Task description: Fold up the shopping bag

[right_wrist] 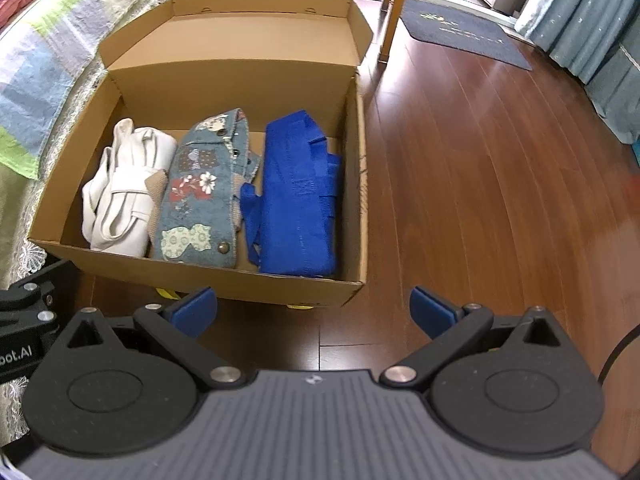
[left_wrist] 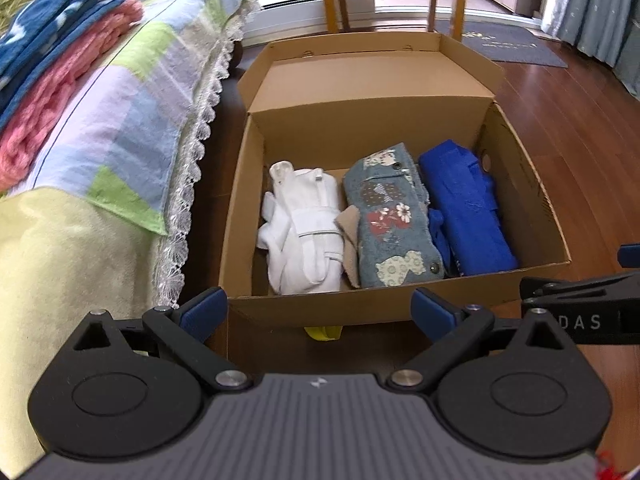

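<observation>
Three folded shopping bags lie side by side in an open cardboard box (left_wrist: 400,304) that stands on the wooden floor (right_wrist: 500,180), just beside a bed with a patchwork cover (left_wrist: 120,112). By the box's left wall is the white bag (left_wrist: 308,236), a rumpled bundle with its straps wrapped across it. In the middle lies the patchwork bag (left_wrist: 394,220), grey-blue cloth with flower and patch prints and metal snaps, folded into a neat oblong. Against the right wall is the blue bag (left_wrist: 468,212), plain bright blue, folded flat, with a loose strap hanging at its left side. Each bag's long axis runs from the box's near wall toward its far wall, where the lid stands raised; the three touch or nearly touch.

The left tool (left_wrist: 320,308) hovers at the box's near wall, released, its blue fingers spread wide and grasping nothing. The right tool (right_wrist: 314,308) hangs over the floor near the box's near right corner, likewise released and empty.
</observation>
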`<state>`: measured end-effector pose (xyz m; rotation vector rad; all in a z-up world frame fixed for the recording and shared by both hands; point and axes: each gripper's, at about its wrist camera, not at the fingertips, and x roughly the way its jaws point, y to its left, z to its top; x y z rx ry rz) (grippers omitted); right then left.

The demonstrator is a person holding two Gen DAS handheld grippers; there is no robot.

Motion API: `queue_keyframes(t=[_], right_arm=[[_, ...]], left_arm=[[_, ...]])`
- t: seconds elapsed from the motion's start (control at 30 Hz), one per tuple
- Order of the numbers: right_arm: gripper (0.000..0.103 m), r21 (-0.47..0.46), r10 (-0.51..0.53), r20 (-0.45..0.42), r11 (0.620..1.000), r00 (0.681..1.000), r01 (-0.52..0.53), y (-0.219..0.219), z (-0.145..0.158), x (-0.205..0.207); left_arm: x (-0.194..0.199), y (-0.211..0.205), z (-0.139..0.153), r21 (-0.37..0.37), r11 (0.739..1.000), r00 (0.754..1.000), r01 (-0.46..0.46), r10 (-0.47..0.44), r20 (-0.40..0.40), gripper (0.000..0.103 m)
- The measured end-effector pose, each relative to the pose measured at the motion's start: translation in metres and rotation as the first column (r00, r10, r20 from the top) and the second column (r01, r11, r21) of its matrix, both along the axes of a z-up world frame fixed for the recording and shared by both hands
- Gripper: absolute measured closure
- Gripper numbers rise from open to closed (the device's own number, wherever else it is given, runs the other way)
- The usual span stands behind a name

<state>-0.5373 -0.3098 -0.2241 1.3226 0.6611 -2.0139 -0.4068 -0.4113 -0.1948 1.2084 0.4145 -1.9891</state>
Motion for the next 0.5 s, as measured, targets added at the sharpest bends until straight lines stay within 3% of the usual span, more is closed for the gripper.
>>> queue_keyframes(t=[0.5], right_arm=[[0.001,-0.013,0.010,0.010,1.000,1.000,-0.010,0.0013,-0.0013,0.0009]], left_arm=[[0.0013,-0.0003,-0.0029,0.007,1.000,0.999,-0.027,0.027,0.024,0.004]])
